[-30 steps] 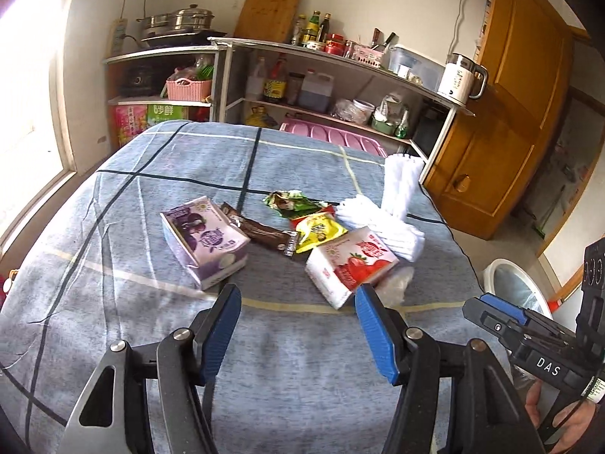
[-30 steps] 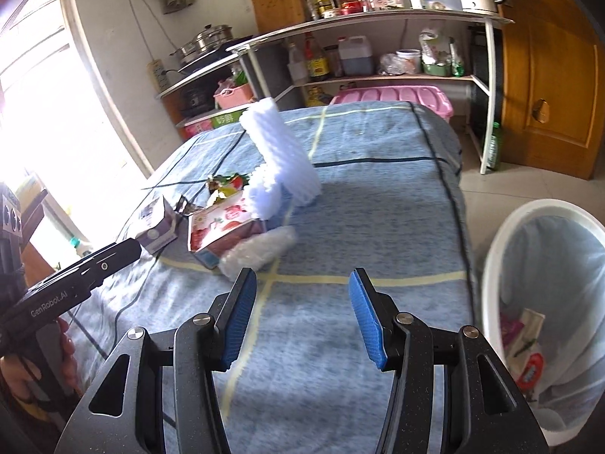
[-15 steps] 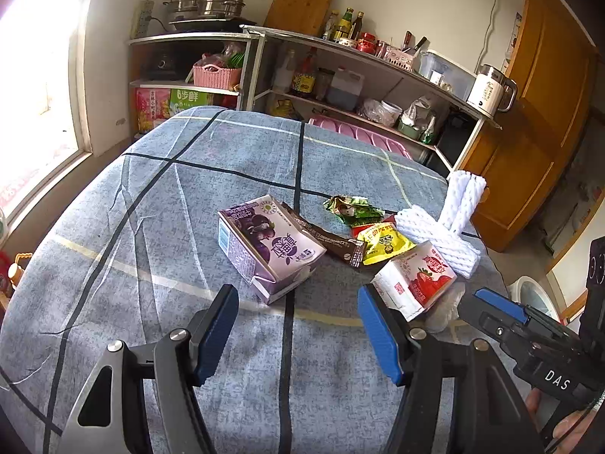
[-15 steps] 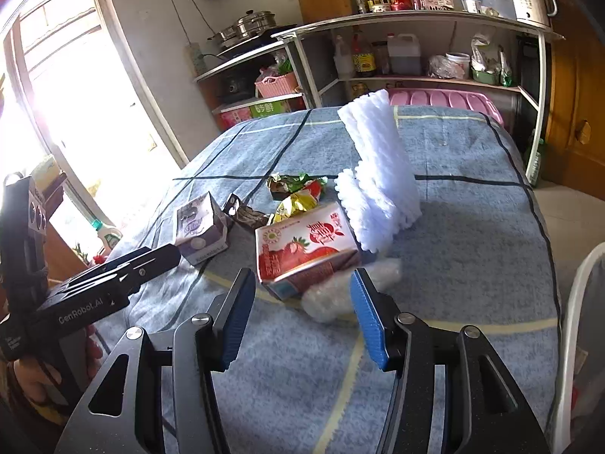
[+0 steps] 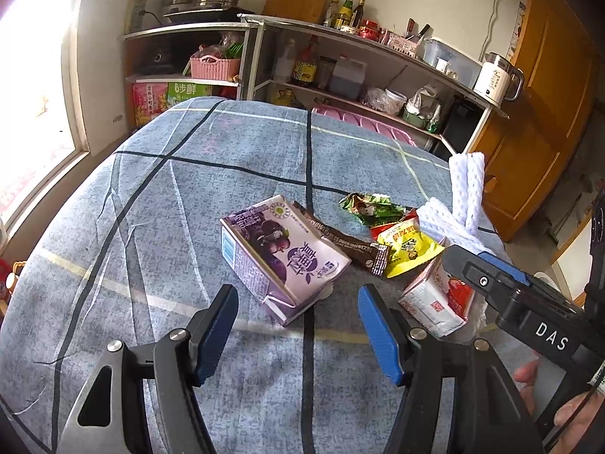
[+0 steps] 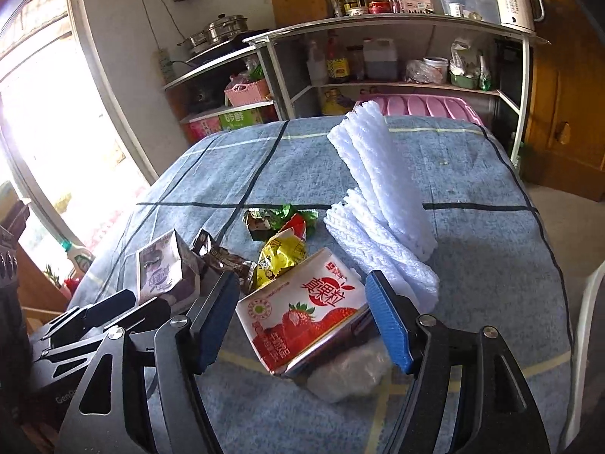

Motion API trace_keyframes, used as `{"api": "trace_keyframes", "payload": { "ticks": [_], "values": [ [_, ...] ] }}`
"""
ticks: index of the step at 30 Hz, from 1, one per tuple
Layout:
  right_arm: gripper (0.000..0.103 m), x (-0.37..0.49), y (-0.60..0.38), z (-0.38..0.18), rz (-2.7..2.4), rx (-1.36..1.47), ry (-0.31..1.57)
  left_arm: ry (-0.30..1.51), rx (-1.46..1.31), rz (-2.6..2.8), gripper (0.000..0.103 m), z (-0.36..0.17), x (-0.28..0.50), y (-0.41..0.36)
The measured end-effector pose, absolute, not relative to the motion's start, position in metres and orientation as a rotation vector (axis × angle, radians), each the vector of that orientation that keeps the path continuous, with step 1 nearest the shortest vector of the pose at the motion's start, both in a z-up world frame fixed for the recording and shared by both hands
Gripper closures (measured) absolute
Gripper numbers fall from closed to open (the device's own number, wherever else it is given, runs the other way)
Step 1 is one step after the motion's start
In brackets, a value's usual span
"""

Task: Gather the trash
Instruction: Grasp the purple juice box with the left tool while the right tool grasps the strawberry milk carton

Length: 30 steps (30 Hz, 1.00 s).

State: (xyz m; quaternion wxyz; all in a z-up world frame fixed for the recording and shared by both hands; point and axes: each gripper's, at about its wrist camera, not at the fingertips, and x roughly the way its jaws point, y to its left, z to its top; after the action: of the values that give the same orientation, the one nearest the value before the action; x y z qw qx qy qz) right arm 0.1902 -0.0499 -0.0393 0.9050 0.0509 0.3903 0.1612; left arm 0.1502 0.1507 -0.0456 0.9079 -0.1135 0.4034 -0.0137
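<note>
Trash lies in a pile on the blue checked cloth (image 5: 159,249). A purple drink carton (image 5: 283,257) lies just ahead of my left gripper (image 5: 297,289), which is open with only the carton's near corner between its tips. A strawberry drink carton (image 6: 302,314) sits between the blue pads of my right gripper (image 6: 302,280); its jaws are opening and do not press on it. Behind are a brown wrapper (image 5: 348,244), a yellow packet (image 5: 408,249), a green wrapper (image 5: 370,206) and white foam netting (image 6: 382,189). Crumpled clear plastic (image 6: 351,374) lies under the strawberry carton.
A white bin's rim (image 6: 588,321) shows at the table's right edge. Metal shelves (image 6: 378,87) with bottles, a kettle and a pink basket stand behind the table. A wooden door (image 5: 537,113) is at the right, a bright window at the left.
Both grippers moved in on the pile. The right one swung away from the bin to straddle the strawberry carton, and its jaws widened. The left one closed in on the purple carton.
</note>
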Motion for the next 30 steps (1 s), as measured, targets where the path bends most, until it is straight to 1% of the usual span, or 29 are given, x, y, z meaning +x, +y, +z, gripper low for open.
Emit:
{"api": "trace_keyframes", "payload": {
  "ticks": [5, 8, 14, 17, 21, 22, 23, 24, 25, 30],
  "values": [
    [0.033, 0.183, -0.041, -0.042, 0.326, 0.008, 0.802, 0.858, -0.224, 0.015, 0.037, -0.055, 0.150, 0.166],
    [0.033, 0.181, -0.050, -0.048, 0.258, -0.012, 0.843, 0.865, -0.233, 0.039, 0.037, -0.059, 0.148, 0.179],
    [0.033, 0.182, -0.072, -0.053, 0.198, 0.092, 0.861, 0.866, -0.260, 0.092, 0.037, -0.063, 0.141, 0.201],
    [0.033, 0.181, -0.075, -0.044, 0.202, 0.154, 0.815, 0.846, -0.275, 0.100, 0.037, -0.058, 0.138, 0.206],
    [0.033, 0.194, -0.058, -0.045, 0.230, 0.187, 0.872, 0.806, -0.282, 0.067, 0.037, -0.044, 0.137, 0.200],
    [0.033, 0.198, -0.054, -0.048, 0.235, 0.196, 0.890, 0.800, -0.282, 0.053, 0.036, -0.040, 0.138, 0.196],
    [0.033, 0.201, -0.050, -0.052, 0.228, 0.205, 0.910, 0.797, -0.280, 0.041, 0.028, -0.036, 0.140, 0.193],
    [0.031, 0.202, -0.048, -0.057, 0.222, 0.212, 0.924, 0.796, -0.276, 0.033, 0.022, -0.034, 0.144, 0.190],
    [0.026, 0.205, -0.046, -0.060, 0.224, 0.227, 0.932, 0.799, -0.277, 0.035, 0.019, -0.032, 0.147, 0.186],
    [0.024, 0.211, -0.051, -0.063, 0.233, 0.279, 0.950, 0.826, -0.287, 0.048, 0.019, -0.032, 0.172, 0.177]
  ]
}}
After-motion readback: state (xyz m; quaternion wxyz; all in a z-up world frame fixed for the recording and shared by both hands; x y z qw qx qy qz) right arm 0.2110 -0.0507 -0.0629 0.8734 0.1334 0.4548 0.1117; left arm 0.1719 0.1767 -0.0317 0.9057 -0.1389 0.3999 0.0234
